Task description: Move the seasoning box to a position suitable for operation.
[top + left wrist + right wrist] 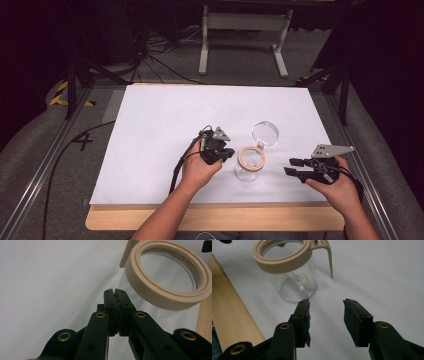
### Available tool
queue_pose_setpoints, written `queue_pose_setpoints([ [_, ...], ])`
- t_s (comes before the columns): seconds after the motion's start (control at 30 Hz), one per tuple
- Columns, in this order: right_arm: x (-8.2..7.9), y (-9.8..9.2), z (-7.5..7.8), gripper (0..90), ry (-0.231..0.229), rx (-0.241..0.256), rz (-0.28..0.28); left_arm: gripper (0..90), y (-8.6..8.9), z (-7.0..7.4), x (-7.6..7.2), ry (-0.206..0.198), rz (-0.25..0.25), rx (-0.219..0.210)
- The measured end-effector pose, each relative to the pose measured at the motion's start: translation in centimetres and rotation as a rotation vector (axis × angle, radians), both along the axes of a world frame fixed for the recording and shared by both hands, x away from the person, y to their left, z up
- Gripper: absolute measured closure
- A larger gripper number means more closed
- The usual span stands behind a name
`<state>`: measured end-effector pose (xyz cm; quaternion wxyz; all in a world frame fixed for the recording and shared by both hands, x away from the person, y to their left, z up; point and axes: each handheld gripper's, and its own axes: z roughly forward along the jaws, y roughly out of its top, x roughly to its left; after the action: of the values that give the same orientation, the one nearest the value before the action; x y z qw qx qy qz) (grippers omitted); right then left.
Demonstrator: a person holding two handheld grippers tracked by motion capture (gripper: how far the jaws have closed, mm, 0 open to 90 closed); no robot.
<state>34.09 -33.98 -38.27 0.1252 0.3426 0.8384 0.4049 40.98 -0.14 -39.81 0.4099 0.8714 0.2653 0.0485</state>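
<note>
A clear glass jar [248, 165] with its lid [265, 133] swung open is stood near the table's [150, 125] front edge, between both grippers. The left gripper [115, 293] is pressed shut on nothing just beside the jar; the right gripper [325, 307] is held wide, near it. The light jar could be tipped or slid off by a careless nudge.

Your white-topped counter [165, 125] with its pale wooden front edge sits on grey carpet floor [240, 55]. Beyond it you see a white metal stand [244, 22], tangled black cables [155, 50], and dark surroundings.
</note>
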Motion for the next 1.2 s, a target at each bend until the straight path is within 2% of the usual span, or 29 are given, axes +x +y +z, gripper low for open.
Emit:
queue_pose_setpoints([
  [0.2, -0.1, -0.4, 0.0, 55.9, -0.003, 0.047, -0.034, 89.1, -0.7, -0.9, -0.1, 0.023, -0.039, 0.011],
  [0.23, -0.1, -0.4, 0.0, 55.9, -0.001, 0.05, -0.038, 89.3, -0.7, -0.9, -0.1, 0.019, -0.045, 0.026],
  [0.4, -0.1, -0.5, 0.0, 56.4, 0.011, 0.057, -0.036, 89.5, -0.8, -1.2, -0.1, 0.032, -0.041, 0.029],
  [0.57, -0.1, -0.2, 0.0, 56.9, 0.026, 0.051, -0.011, 89.5, -1.1, -2.0, -0.2, 0.034, -0.038, 0.047],
  [0.63, -0.2, 0.1, 0.0, 57.1, 0.034, 0.047, 0.002, 89.5, -1.1, -2.3, -0.2, 0.043, -0.048, 0.069],
  [0.8, -0.2, 0.3, 0.0, 56.8, 0.034, 0.035, 0.01, 89.5, -1.1, -2.4, -0.3, 0.051, -0.067, 0.082],
  [0.83, -0.2, 0.3, 0.0, 56.9, 0.034, 0.033, 0.011, 89.5, -1.3, -2.5, -0.4, 0.046, -0.065, 0.067],
  [0.9, -0.2, 0.3, 0.0, 56.8, 0.034, 0.032, 0.015, 89.5, -1.4, -2.5, -0.6, 0.047, -0.064, 0.065],
  [1.03, -0.2, 0.3, 0.0, 56.8, 0.036, 0.031, 0.018, 89.5, -1.8, -2.4, -0.9, 0.041, -0.092, 0.069],
  [1.13, -0.2, 0.3, 0.0, 56.8, 0.037, 0.027, 0.02, 89.5, -2.2, -2.4, -1.4, 0.059, -0.1, 0.066],
  [1.2, -0.2, 0.3, 0.0, 56.8, 0.038, 0.026, 0.021, 89.4, -2.4, -2.4, -1.5, 0.054, -0.119, 0.075],
])
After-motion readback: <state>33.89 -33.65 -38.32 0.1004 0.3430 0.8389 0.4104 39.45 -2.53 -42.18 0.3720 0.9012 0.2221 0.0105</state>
